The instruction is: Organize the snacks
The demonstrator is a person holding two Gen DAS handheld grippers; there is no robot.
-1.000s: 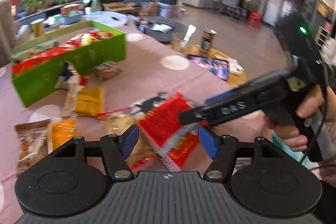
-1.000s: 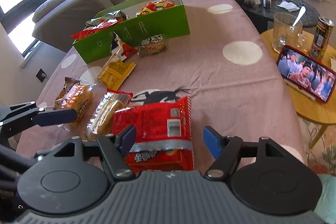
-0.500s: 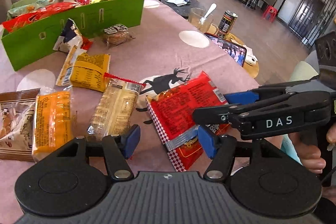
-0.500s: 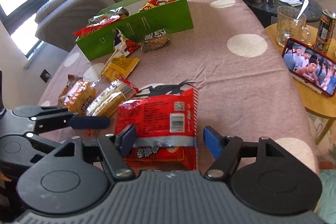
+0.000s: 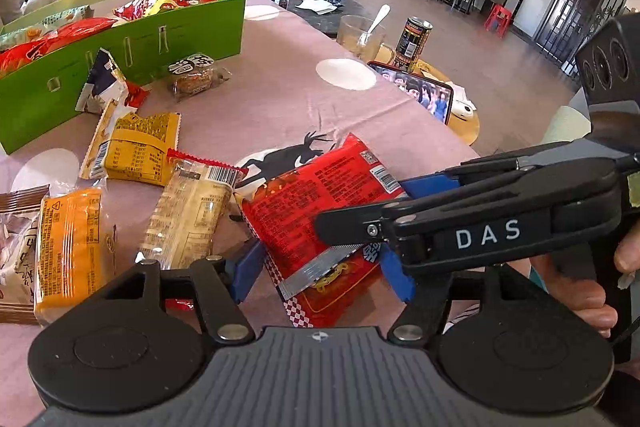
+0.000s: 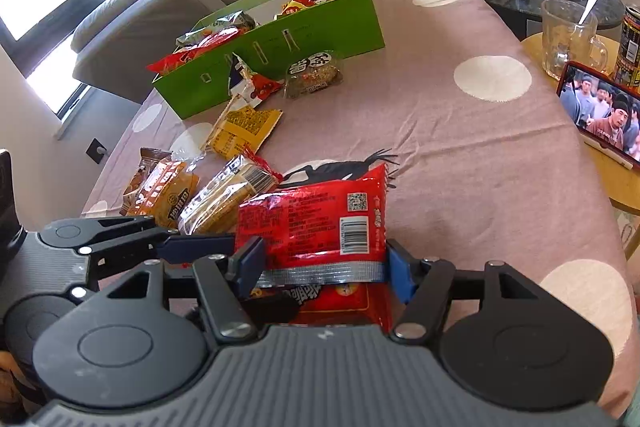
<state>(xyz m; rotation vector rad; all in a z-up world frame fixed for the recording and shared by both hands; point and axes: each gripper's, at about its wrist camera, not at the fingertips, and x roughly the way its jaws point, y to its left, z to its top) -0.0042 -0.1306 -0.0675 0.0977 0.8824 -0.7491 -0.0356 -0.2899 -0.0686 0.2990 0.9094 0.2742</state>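
A red snack packet (image 5: 320,203) (image 6: 316,223) lies on the pink tablecloth near the front edge, on top of a second red packet (image 5: 340,287). My right gripper (image 6: 322,267) straddles the top packet's near end, blue pads touching both its sides; it also shows in the left wrist view (image 5: 420,211). My left gripper (image 5: 320,275) is open around the same packets' corner and shows in the right wrist view (image 6: 192,249). Several yellow and orange packets (image 5: 132,147) lie to the left. A green box (image 5: 132,43) (image 6: 280,43) holds more snacks.
A small round snack pack (image 6: 314,75) and a torn wrapper (image 6: 246,83) lie by the box. A side table on the right holds a phone (image 6: 600,115), a glass mug (image 6: 568,39) and a can (image 5: 412,41). A sofa (image 6: 160,7) stands beyond the table.
My right gripper has narrowed onto the red packet's sides. My left gripper has swung in and down toward the same packet, ending beside the right one.
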